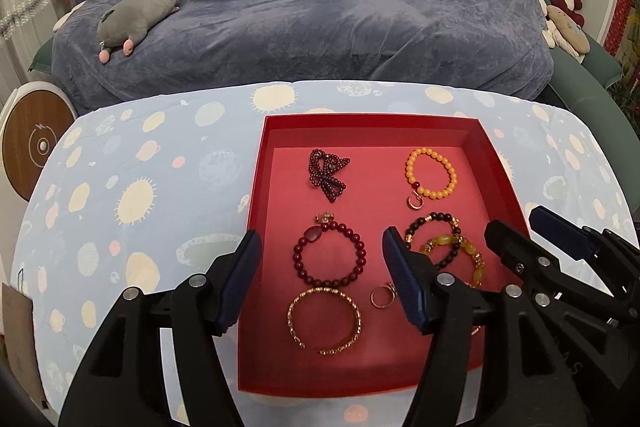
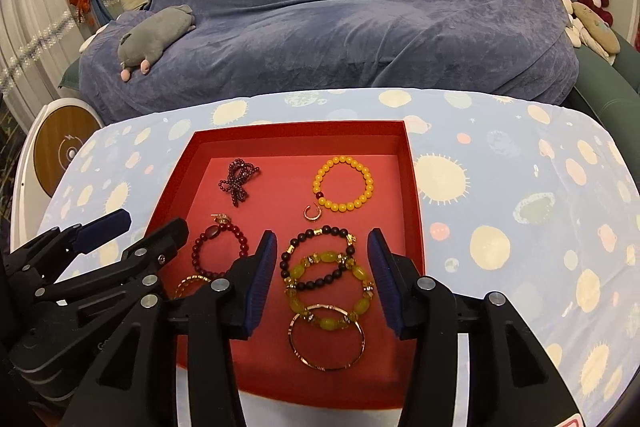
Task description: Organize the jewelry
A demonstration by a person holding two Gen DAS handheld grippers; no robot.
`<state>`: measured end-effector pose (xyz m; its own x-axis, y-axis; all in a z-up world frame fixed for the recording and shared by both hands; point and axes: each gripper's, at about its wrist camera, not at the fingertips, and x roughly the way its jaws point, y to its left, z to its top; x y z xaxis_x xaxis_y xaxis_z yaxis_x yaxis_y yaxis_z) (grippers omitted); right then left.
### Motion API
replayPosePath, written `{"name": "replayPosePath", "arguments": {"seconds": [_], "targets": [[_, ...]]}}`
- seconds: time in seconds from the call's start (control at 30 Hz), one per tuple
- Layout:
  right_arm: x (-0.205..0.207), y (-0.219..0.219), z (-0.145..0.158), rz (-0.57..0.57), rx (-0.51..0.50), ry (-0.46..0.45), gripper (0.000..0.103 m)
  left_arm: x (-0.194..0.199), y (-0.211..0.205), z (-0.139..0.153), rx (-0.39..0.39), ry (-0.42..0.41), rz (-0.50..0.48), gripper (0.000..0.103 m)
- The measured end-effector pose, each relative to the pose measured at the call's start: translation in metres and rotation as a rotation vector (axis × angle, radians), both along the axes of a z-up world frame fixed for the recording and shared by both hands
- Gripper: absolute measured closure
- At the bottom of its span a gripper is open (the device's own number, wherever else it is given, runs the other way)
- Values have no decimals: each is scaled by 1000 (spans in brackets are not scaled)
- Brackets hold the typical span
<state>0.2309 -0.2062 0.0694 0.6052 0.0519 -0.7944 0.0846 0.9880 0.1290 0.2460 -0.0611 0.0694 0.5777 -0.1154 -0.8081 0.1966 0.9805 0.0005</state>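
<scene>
A red tray (image 1: 256, 187) on the table holds the jewelry. My left gripper (image 1: 322, 247) is open above a dark red bead bracelet (image 1: 314, 235) and a gold bangle (image 1: 320, 291), touching neither. My right gripper (image 2: 322, 243) is open over a black bead bracelet (image 2: 332, 229), a yellow-green stone bracelet (image 2: 328, 257) and a thin bangle (image 2: 326, 367), with nothing between its pads. At the tray's far end lie a purple bead bow (image 1: 328, 173), a yellow bead bracelet (image 1: 453, 173) and a small ring (image 1: 416, 202). Each gripper shows at the edge of the other's view.
The table wears a light blue cloth with sun and planet prints (image 1: 132, 203). Behind it is a sofa under a blue-grey cover (image 1: 320, 7) with a grey plush toy (image 1: 136, 15). A round white and wood device (image 1: 38, 147) stands at the left.
</scene>
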Motion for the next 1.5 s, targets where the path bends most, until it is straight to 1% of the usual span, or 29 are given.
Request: {"name": "replayPosePath", "arguments": {"seconds": [0.23,0.37,0.43,0.6,0.77,0.97,1.03,1.13,1.27,1.33,1.5], "targets": [[-37,3,5,-23,-16,11,54,-36,4,6,5,-2,-7,37],[-59,7,5,-31,-38,13,53,-56,9,7,-1,8,8,35],[-69,8,6,-39,-49,7,50,-65,12,7,4,8,20,31],[-93,14,5,-44,-59,1,43,-86,20,5,12,13,44,27],[-112,20,4,-32,-77,4,42,-106,26,0,23,22,59,24],[-130,20,4,-40,-65,3,40,-123,30,0,31,21,75,23],[-135,19,4,-51,-60,1,36,-129,32,0,32,14,89,18],[-145,20,4,-63,-74,-13,31,-135,37,0,24,13,101,14],[-153,22,2,-58,-80,-9,27,-142,37,-1,39,13,99,13],[-157,22,1,-58,-81,-7,24,-145,38,-2,45,14,100,12],[-164,22,0,-59,-72,2,20,-152,41,-4,59,4,104,8]]}}
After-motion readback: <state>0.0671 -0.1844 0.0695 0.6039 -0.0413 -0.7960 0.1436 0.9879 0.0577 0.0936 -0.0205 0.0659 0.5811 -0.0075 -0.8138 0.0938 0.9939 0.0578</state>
